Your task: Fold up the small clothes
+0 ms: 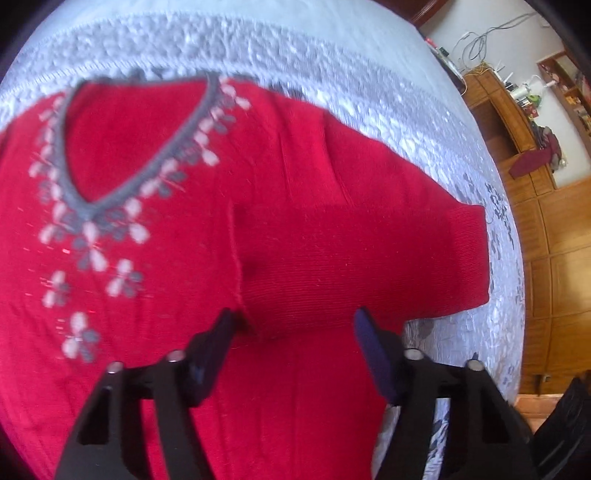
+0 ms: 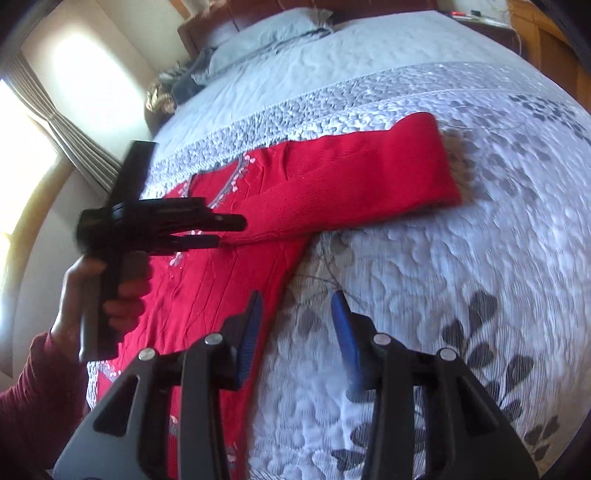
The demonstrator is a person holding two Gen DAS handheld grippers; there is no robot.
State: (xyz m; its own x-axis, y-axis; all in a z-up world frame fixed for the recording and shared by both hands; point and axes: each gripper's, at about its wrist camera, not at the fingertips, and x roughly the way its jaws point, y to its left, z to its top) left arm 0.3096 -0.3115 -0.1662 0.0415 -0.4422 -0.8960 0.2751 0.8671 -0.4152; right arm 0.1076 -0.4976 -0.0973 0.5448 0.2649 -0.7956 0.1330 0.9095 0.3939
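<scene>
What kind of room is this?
Most likely a bedroom: a red sweater lies spread on a bed with a pillow at its head, a curtained window beside it.

Left claw (image 1: 293, 325): your two dark-padded fingers (image 1: 216, 343) are spread wide, nothing between them, tips pointing forward and down. In the right wrist view the same claw (image 2: 221, 230) lies roughly level, pointing right, your bare left hand (image 2: 110, 291) wrapped around its handle, a dark red cuff at your wrist.

Right claw (image 2: 295, 317): your blue-padded fingers (image 2: 249, 332) stand apart, gripping nothing, aimed forward and down. Your right hand is out of view.
</scene>
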